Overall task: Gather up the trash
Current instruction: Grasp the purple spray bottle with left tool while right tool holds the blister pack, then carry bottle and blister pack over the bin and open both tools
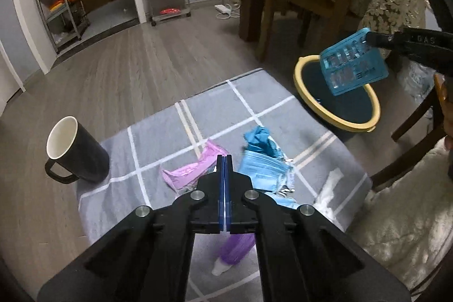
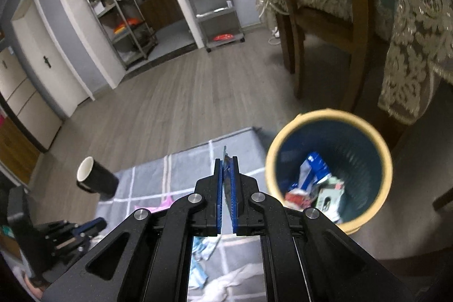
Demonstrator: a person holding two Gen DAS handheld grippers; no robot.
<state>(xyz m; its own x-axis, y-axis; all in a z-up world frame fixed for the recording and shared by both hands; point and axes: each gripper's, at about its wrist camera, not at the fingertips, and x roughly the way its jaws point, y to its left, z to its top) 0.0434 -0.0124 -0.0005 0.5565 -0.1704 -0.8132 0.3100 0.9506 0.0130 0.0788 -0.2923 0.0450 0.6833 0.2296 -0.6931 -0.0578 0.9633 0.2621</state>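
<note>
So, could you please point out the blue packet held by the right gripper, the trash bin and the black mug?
blue packet (image 1: 354, 61): left wrist view, middle of its printed face.
trash bin (image 2: 379, 145): right wrist view, yellow rim, far right side.
black mug (image 1: 85, 154): left wrist view, its dark outer wall.

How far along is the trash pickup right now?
Partly done: the bin already holds several wrappers. In hand: the right gripper pinches a blue packet above it. Left on the mat: pink wrapper, blue masks, white tissue. Left gripper is shut, empty.

Right gripper (image 2: 226, 160) jaws pinch a thin wrapper (image 2: 225, 153) beside the bin (image 2: 328, 115)
</note>
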